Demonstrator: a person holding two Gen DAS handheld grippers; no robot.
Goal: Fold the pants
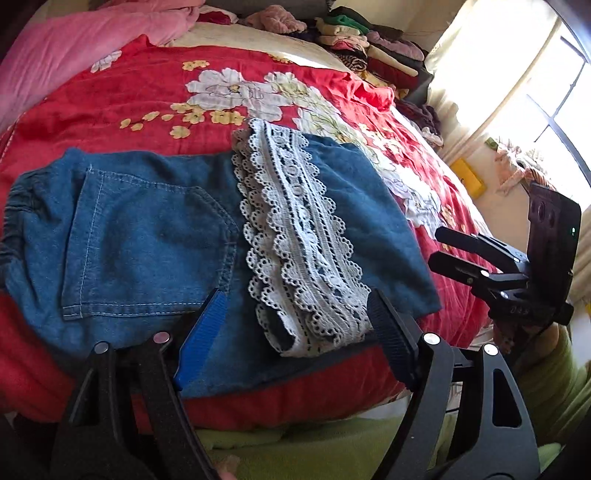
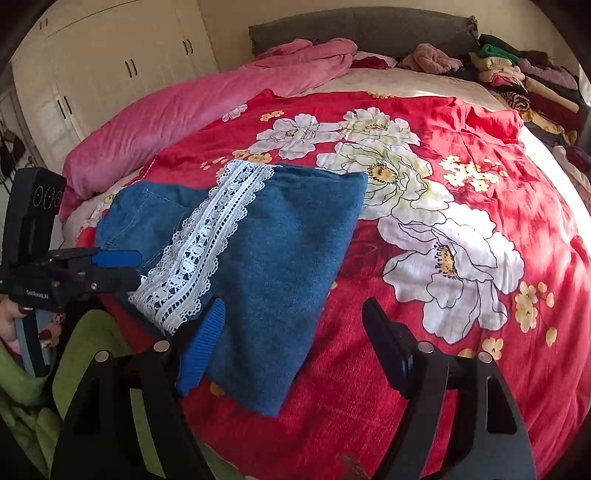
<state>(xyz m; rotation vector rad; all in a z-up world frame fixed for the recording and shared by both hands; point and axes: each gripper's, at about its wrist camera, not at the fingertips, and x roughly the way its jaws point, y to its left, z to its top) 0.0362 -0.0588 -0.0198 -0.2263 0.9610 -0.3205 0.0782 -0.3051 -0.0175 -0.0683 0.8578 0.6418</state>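
Note:
Blue denim pants [image 1: 147, 236] with white lace hems [image 1: 295, 236] lie folded on the red floral bedspread [image 1: 147, 96], the lace ends folded over the middle. My left gripper [image 1: 295, 332] is open and empty, just above the near edge of the pants by the lace. My right gripper [image 2: 291, 339] is open and empty, over the right end of the pants [image 2: 288, 240] and the bedspread [image 2: 461, 184]. The lace hem [image 2: 207, 240] shows in the right wrist view too. Each gripper shows in the other's view: the right one [image 1: 443, 247] and the left one [image 2: 136, 266].
A pink duvet [image 2: 192, 107] lies rolled along the bed's left side. A pile of folded clothes [image 2: 524, 77] sits at the back right by the grey headboard [image 2: 362, 29]. White wardrobes [image 2: 110, 66] stand at left. A bright window [image 1: 546, 92] is at right.

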